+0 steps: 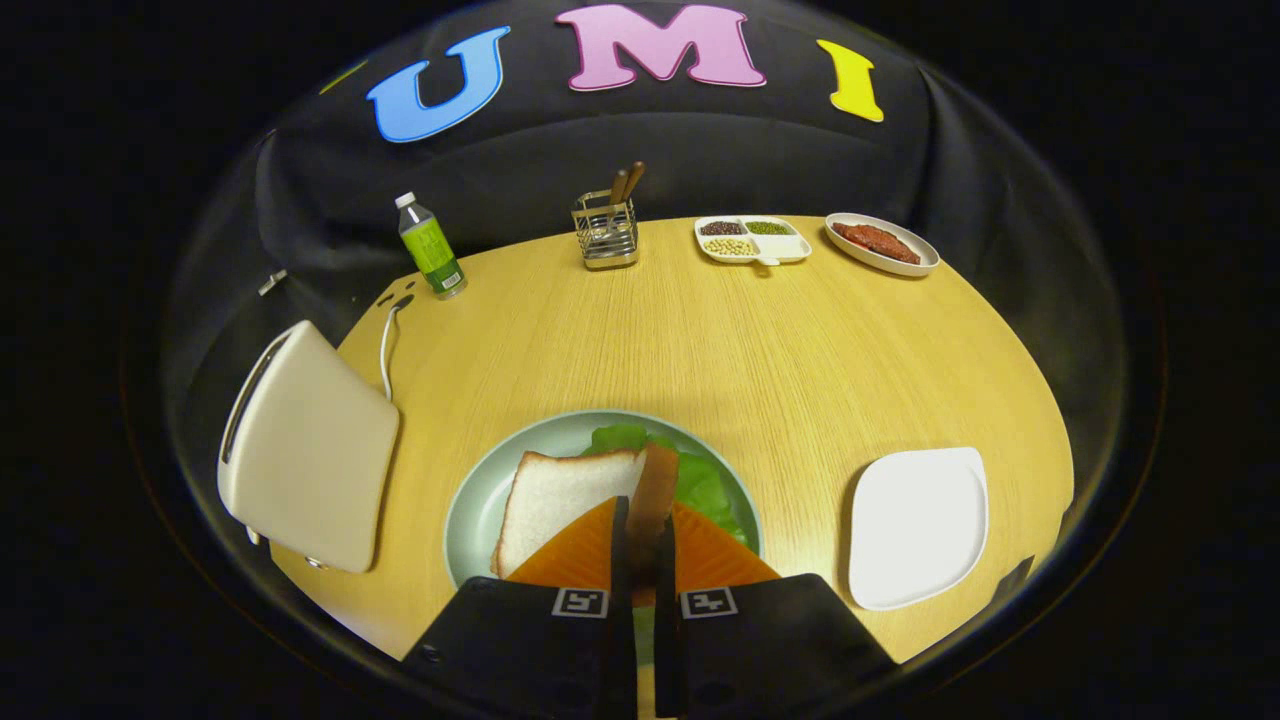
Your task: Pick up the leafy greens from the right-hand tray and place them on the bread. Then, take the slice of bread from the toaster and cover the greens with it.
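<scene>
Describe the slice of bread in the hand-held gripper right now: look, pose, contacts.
The slice of bread stands on edge between the fingers of the hand-held gripper, both fingers pressing on it. Its brown crust edge faces the camera; its faces are hidden. It hangs over the pale green plate, above the leafy greens and beside the white bottom slice. Whether it touches the greens is unclear.

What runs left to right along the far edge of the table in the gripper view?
Green bottle → wire utensil holder → divided dish of beans → oval plate of meat. Nearer, the gripper has its jaws closed on a bread slice over the green plate.
</scene>
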Demonstrator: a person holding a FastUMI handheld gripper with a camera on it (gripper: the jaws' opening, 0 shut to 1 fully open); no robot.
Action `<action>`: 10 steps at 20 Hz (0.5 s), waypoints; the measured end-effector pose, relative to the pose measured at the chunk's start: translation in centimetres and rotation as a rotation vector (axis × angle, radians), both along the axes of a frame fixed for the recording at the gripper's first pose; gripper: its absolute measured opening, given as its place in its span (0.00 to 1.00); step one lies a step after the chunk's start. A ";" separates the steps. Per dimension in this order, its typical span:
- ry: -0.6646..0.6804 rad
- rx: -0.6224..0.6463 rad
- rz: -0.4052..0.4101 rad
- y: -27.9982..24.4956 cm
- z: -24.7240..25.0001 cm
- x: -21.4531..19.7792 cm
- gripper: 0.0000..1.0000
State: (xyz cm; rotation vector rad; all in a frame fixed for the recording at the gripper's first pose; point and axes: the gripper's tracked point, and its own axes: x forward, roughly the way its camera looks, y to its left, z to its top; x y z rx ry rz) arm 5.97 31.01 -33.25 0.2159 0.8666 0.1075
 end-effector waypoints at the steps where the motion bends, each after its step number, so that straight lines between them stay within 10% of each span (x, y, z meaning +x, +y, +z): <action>1: 0.004 -0.029 0.024 -0.1 -0.2 -0.2 0.15; 10: -0.028 -0.231 0.080 -2.9 -0.2 0.2 0.74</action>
